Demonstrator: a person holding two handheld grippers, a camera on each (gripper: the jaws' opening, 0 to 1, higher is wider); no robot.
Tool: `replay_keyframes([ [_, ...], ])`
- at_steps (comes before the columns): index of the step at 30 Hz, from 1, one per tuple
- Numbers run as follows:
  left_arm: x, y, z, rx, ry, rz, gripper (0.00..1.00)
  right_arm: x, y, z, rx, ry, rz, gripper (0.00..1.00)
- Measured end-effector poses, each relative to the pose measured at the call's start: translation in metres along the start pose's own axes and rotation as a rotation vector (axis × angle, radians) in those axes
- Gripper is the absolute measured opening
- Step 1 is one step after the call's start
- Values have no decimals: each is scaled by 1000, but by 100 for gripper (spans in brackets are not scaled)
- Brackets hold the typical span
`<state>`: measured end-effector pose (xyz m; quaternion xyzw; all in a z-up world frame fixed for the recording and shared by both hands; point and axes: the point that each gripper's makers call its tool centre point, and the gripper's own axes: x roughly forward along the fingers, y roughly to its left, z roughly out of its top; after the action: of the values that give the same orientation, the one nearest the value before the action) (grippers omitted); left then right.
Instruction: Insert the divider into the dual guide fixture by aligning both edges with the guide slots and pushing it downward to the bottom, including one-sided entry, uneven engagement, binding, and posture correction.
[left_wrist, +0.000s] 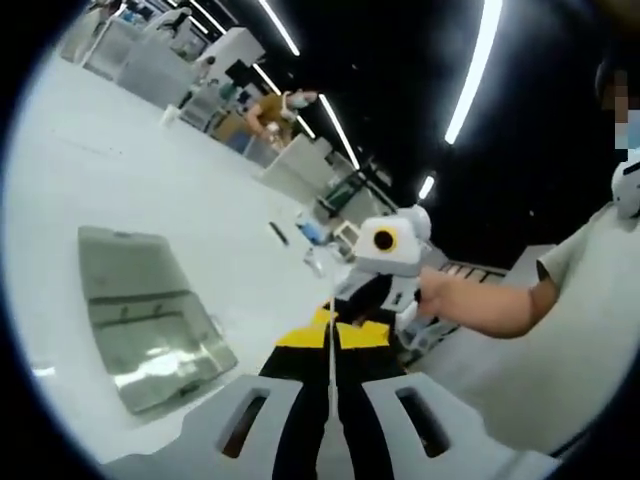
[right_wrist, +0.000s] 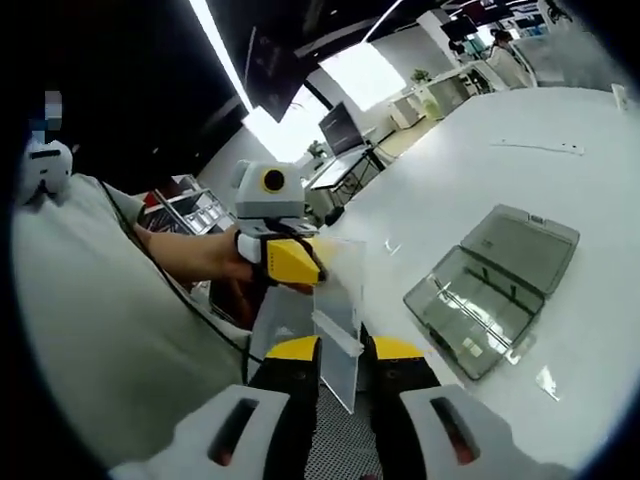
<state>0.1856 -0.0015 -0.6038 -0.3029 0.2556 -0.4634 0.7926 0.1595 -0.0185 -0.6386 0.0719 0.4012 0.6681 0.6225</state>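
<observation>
The divider (right_wrist: 338, 330) is a small clear plastic sheet held up in the air between both grippers. My right gripper (right_wrist: 342, 352) has its yellow-tipped jaws closed against the sheet's lower part. My left gripper (right_wrist: 297, 263) comes in from the left and pinches the sheet's upper corner. In the left gripper view the divider (left_wrist: 330, 352) is a thin pale line, edge-on, between the shut jaws of my left gripper (left_wrist: 331, 338), with my right gripper (left_wrist: 385, 262) just beyond. The guide fixture, a clear box (right_wrist: 495, 290) with its lid open, lies on the white table (right_wrist: 560, 210), apart from both grippers; the box (left_wrist: 150, 315) sits to the left.
A person in a grey shirt (right_wrist: 90, 330) stands close behind the grippers, a hand (left_wrist: 470, 300) around the right one. A few small items (left_wrist: 310, 232) lie farther along the table. A thin strip (right_wrist: 540, 147) lies beyond the box. Another person (left_wrist: 282, 108) works at distant benches.
</observation>
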Motion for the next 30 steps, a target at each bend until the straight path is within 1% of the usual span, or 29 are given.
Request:
replay_keyframes([
  [15,1,-6,-1,-7,10,-46,0,-4,8,3,45,-55,95,12],
  [19,1,-7,-2,-7,13,-53,0,-4,9,5,57,-75,109,11],
  [23,2,-8,-3,-6,16,-59,0,-4,10,5,68,-79,116,8],
  [30,1,-9,-1,-6,13,-62,0,-4,12,7,75,-94,130,8],
])
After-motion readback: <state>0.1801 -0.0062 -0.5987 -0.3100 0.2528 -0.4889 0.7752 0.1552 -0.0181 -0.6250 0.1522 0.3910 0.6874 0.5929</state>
